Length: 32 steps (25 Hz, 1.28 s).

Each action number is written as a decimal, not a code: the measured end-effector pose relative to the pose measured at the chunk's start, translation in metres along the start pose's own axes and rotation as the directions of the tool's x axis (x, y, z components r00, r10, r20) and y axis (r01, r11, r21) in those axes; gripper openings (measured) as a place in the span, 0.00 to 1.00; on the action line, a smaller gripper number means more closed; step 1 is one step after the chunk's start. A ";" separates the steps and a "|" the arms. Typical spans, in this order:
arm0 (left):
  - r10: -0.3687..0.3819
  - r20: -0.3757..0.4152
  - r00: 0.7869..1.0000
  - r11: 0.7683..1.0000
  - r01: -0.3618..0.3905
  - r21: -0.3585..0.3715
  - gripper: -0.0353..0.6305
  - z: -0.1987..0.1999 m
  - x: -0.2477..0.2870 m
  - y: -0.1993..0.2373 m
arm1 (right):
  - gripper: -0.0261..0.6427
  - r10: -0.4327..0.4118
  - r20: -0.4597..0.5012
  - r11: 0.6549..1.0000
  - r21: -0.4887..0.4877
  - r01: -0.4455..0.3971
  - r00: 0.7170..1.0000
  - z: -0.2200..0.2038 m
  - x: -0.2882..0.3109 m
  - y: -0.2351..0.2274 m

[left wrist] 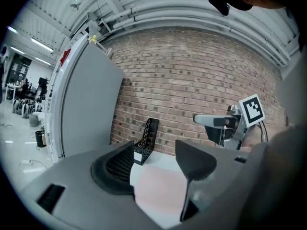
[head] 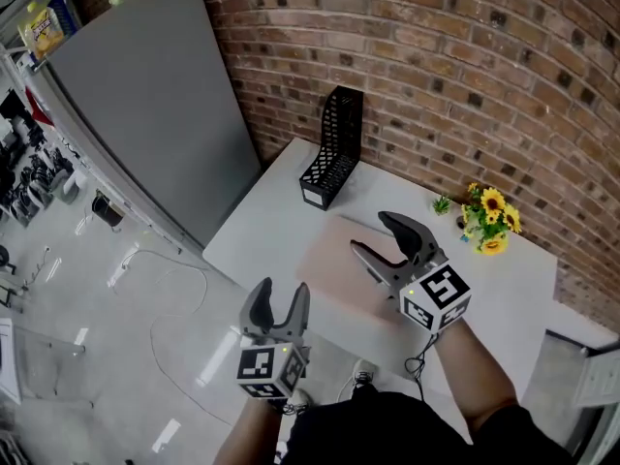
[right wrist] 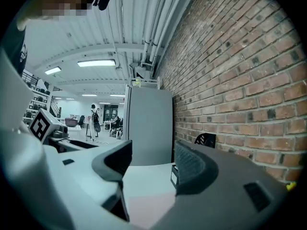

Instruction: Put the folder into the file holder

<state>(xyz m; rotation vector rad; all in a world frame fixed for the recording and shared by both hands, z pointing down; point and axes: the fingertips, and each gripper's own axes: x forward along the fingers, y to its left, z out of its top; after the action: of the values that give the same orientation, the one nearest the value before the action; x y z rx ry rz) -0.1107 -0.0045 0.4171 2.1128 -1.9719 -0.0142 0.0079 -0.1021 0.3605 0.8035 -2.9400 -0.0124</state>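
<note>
A pale pink folder (head: 339,264) lies flat on the white table (head: 271,221); it also shows in the left gripper view (left wrist: 160,188) and the right gripper view (right wrist: 148,207). The black mesh file holder (head: 334,148) stands upright at the table's far left corner, empty (left wrist: 146,145). My right gripper (head: 380,235) hovers over the folder's right part, jaws open, nothing between them. My left gripper (head: 281,300) is off the table's near edge, open and empty. In the right gripper view the holder (right wrist: 205,139) peeks from behind the right jaw.
A small bunch of yellow sunflowers (head: 487,219) sits at the table's far right by the brick wall (head: 465,76). A tall grey panel (head: 145,105) stands left of the table. Cables lie on the glossy floor (head: 145,289) at left.
</note>
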 end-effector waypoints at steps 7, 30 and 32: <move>0.070 -0.026 0.997 0.997 -0.070 -0.033 0.44 -0.016 0.014 -0.006 | 0.47 0.061 -0.024 0.998 0.019 -0.060 0.998 -0.017 0.007 -0.024; 0.134 -0.213 0.968 0.962 -0.179 -0.206 0.45 -0.103 0.046 0.033 | 0.49 0.130 -0.152 0.988 0.107 -0.115 0.980 -0.079 0.051 -0.050; 0.131 -0.233 0.964 0.957 -0.185 -0.225 0.46 -0.113 0.053 0.041 | 0.50 0.138 -0.175 0.985 0.126 -0.117 0.975 -0.089 0.063 -0.051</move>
<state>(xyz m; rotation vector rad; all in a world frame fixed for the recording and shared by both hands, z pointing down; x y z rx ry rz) -0.1270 -0.0392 0.5430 1.7207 -1.8964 0.0010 -0.0118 -0.1767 0.4533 0.5916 -2.8305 0.2297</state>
